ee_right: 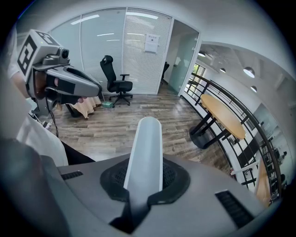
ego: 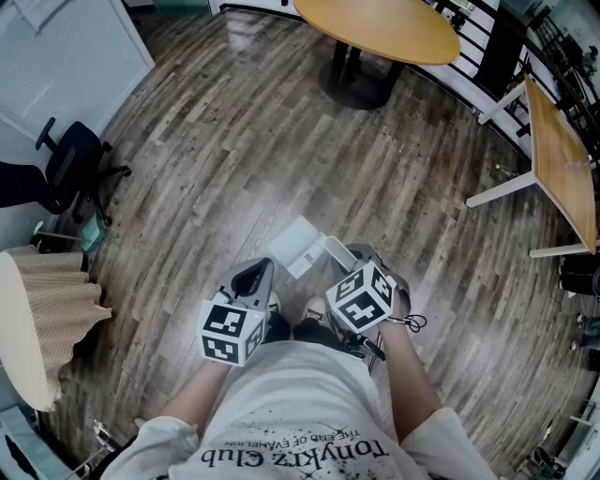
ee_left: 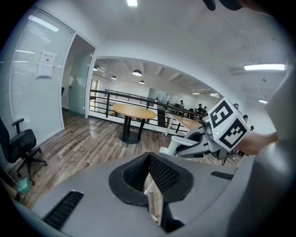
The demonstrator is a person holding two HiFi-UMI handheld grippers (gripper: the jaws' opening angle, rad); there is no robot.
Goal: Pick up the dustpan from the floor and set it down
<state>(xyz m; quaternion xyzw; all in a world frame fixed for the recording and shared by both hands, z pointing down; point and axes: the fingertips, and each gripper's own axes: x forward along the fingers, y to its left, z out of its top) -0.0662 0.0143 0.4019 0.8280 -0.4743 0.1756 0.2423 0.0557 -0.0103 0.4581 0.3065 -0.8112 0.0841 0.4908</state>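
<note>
the dustpan (ego: 302, 246) is just ahead of the person, its handle (ee_right: 144, 157) between the jaws of the right gripper (ego: 364, 255). the left gripper (ego: 255, 274) is just beside it, on the left. a round table (ego: 375, 28) stands far ahead, before a railing (ego: 473, 42). an office chair (ego: 70, 164) stands well to the left, a long table (ego: 562, 159) to the right.

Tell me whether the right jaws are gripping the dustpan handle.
Yes, the pale dustpan handle sits pinched between the jaws of the right gripper.

Wood-plank floor (ego: 234, 141) (glossy) under round table (ego: 375, 28) and office chair (ego: 70, 164)
</note>
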